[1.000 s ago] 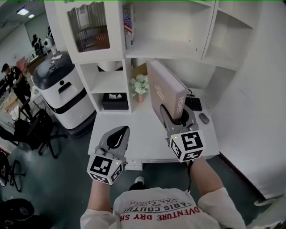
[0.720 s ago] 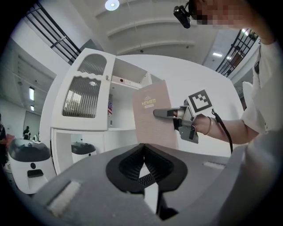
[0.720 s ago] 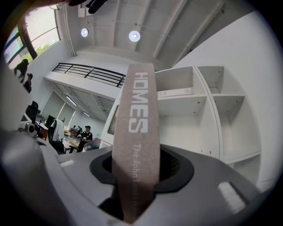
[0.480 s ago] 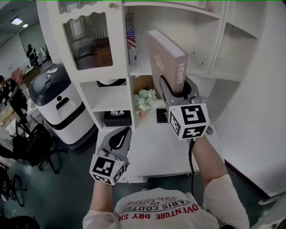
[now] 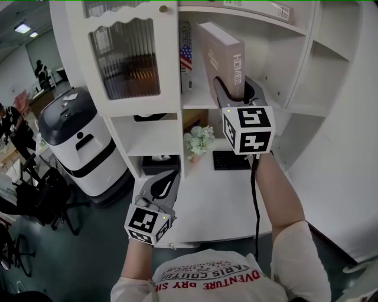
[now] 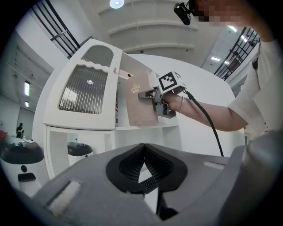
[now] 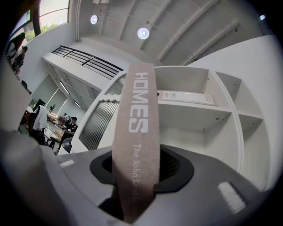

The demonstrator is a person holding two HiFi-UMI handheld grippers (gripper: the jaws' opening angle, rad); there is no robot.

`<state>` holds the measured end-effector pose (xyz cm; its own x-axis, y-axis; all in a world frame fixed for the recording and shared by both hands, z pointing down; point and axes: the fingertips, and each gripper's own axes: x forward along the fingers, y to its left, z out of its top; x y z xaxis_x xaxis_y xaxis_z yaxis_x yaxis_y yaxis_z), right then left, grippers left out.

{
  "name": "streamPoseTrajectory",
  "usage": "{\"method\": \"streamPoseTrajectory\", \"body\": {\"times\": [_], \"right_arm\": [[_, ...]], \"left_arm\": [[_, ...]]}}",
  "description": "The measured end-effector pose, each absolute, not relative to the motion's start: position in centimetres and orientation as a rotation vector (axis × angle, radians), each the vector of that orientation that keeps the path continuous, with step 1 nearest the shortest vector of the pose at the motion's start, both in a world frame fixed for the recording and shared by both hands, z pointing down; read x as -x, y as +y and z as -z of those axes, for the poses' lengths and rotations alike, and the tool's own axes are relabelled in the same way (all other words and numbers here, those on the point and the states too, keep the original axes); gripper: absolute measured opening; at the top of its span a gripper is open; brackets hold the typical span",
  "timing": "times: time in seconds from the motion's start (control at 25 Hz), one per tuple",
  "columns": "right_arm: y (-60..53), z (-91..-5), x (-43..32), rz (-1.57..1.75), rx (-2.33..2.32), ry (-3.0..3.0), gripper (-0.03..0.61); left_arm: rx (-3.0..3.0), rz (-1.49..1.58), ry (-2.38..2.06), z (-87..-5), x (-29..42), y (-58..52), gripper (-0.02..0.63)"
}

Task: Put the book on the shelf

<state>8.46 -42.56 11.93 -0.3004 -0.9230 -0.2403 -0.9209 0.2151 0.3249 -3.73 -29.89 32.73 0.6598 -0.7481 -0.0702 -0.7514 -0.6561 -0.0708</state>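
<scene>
A tan book [image 5: 220,56] with "HOMES" on its spine stands upright, its lower end between my right gripper's [image 5: 235,93] jaws, which are shut on it. It hangs at the mouth of the white shelf's [image 5: 282,101] upper middle compartment, beside a thin flag-spined book [image 5: 185,58]; whether it touches the shelf board I cannot tell. The right gripper view shows the spine [image 7: 136,132] filling the gap of the gripper [image 7: 141,170]. My left gripper [image 5: 159,190] hangs low over the desk edge, shut and empty; in its own view its tips [image 6: 142,149] meet, with the book [image 6: 140,103] far off.
A ribbed glass cabinet door [image 5: 124,56] is left of the compartment. Below sit a flower pot [image 5: 199,140], a keyboard [image 5: 231,160] and a dark box [image 5: 158,164] on the white desk [image 5: 207,203]. A white-and-black machine [image 5: 80,138] stands at the left. A flat box [image 5: 260,9] lies on the top shelf.
My right gripper has carried the book up from desk height to the upper shelf compartment. The left gripper has stayed low and shut.
</scene>
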Motion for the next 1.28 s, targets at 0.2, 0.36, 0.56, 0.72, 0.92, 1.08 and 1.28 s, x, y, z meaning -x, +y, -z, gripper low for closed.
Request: {"method": "streamPoseTrajectory", "body": {"times": [0.2, 0.36, 0.56, 0.72, 0.92, 1.08, 1.28], "right_arm": [[-46.8, -11.9, -8.3, 0.659, -1.905, -2.349, 0.175], [-49.2, -11.6, -7.8, 0.671, -1.902, -2.313, 0.175], [-51.7, -11.8, -7.8, 0.703, -1.891, -2.283, 0.175], [-52.9, -11.7, -7.5, 0.699, -1.878, -2.301, 0.176], [-54.9, -11.7, -7.8, 0.696, -1.867, -2.315, 0.176], [-56.6, -11.7, -7.8, 0.685, -1.849, -2.33, 0.176], [-59.0, -12.0, -7.6, 0.655, -1.813, -2.333, 0.176]], "left_arm": [[2.808, -0.031, 1.246, -34.2, 4.1, -31.6, 0.005], [2.82, -0.02, 1.235, -34.6, 4.3, -33.1, 0.005], [2.822, -0.022, 1.247, -34.4, 4.5, -34.6, 0.005], [2.81, -0.028, 1.278, -34.1, 4.7, -36.3, 0.005], [2.784, -0.036, 1.31, -33.5, 4.3, -37.9, 0.005], [2.765, -0.039, 1.329, -32.9, 3.7, -39.3, 0.005], [2.759, -0.03, 1.347, -32.7, 2.9, -40.5, 0.005]]}}
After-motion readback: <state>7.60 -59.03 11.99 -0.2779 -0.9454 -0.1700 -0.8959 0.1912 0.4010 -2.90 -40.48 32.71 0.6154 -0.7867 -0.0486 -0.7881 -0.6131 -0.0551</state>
